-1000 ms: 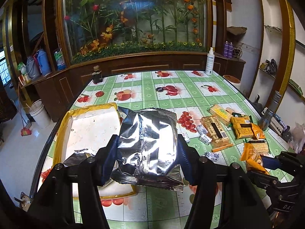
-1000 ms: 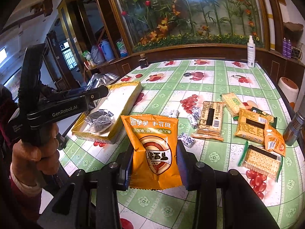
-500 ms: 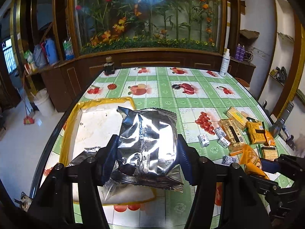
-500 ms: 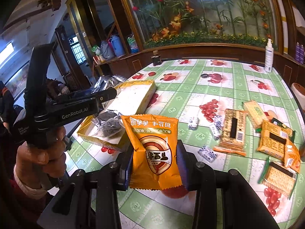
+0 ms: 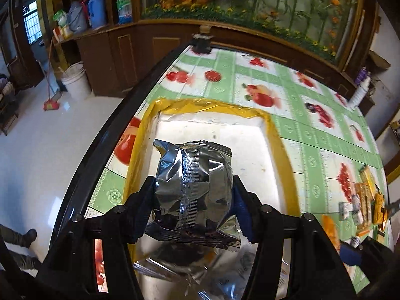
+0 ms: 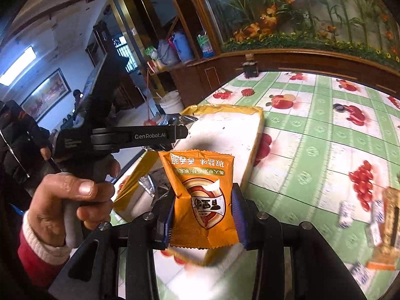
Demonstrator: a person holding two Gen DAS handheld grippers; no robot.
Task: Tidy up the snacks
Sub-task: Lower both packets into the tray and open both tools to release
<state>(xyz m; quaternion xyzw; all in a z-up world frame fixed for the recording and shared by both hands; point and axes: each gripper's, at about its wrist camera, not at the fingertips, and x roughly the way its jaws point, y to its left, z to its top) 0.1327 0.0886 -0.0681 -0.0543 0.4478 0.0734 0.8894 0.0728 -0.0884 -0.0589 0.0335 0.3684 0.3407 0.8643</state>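
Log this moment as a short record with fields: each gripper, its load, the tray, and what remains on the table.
left gripper: shut on silver snack bag, held above the tray
right gripper: shut on orange snack packet, beside the tray's near corner
tray: yellow-rimmed, white inside, near the table's left edge
tray contents: another silver packet at the near end
table: green checked cloth with fruit prints
loose snacks: several packets on the table right of the tray, blurred
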